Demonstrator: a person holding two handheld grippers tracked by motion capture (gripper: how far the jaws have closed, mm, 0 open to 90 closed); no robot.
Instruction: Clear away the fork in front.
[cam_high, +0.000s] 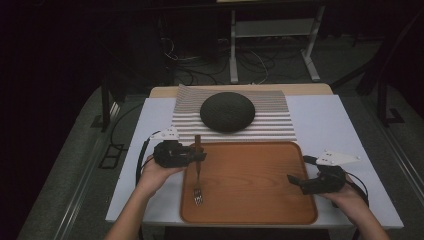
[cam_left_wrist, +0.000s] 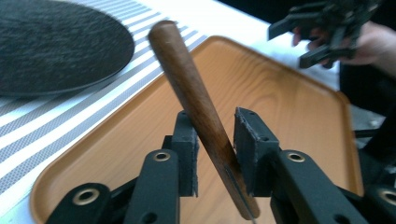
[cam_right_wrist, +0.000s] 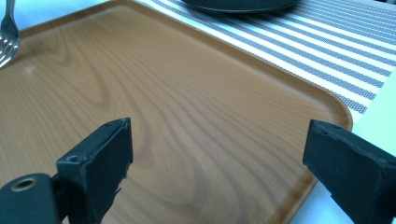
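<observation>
Setting a fork (cam_high: 198, 170) on the wooden tray (cam_high: 260, 200) with the left tongs (cam_left_wrist: 215, 144).
Its jaws stand slightly apart around the wooden handle, one pad touching; right tongs (cam_right_wrist: 217, 154) gape wide, empty, over the tray; fork tines are cut off in the left gripper view.

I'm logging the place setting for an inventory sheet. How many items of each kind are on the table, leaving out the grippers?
Forks: 1, wooden-handled fork, between the left gripper's jaws
Trays: 1, wooden tray
Placemats: 1, striped placemat
Plates: 1, dark round plate on the placemat
Total: 4
</observation>
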